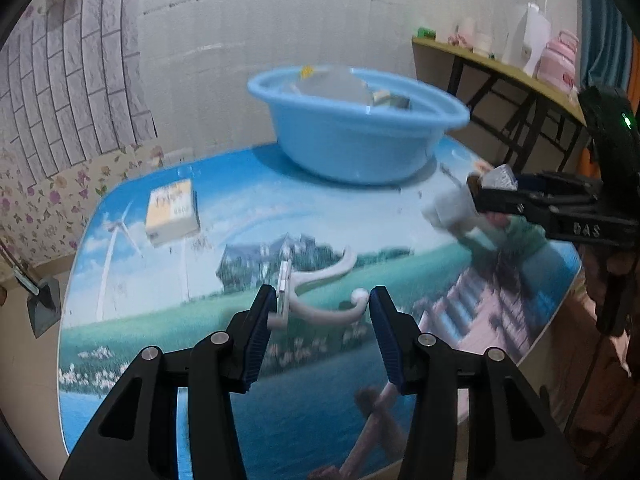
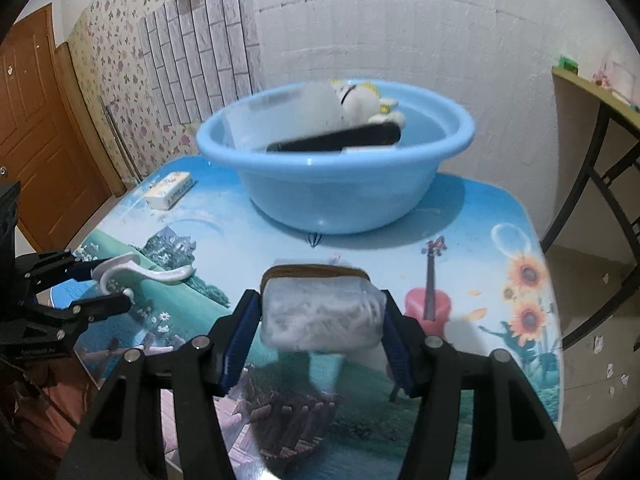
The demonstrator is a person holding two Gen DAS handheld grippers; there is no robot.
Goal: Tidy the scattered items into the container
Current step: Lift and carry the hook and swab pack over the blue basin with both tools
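Nearest the lens in the right wrist view, the right gripper point(image 2: 320, 320) has its jaws clamped on a white packet point(image 2: 320, 314) wrapped in clear film, with a brown strip along its top edge; both blue pads press its sides and it is lifted clear of the tabletop point(image 2: 472, 216). No earlier picture is given to compare.

Low in the left wrist view, the left gripper point(image 1: 322, 312) has its jaws apart around a white plastic hook point(image 1: 320, 280) that lies on the tabletop. The left pad touches or nearly touches the hook's flat plate, while the right pad stands just beside its ball-tipped curl; whether the pads press it cannot be told.

At the upper middle of both frames sits the blue basin point(image 2: 336, 196) on the far part of the tabletop. It already holds a clear plastic sheet or box, a black flat item and a small white plush toy point(image 2: 362, 98). A yellow-and-white carton point(image 1: 172, 210) lies on the tabletop at the left, well apart from the basin. At the upper right of the left wrist view, a side shelf point(image 1: 500, 68) carries bottles and a pink container.
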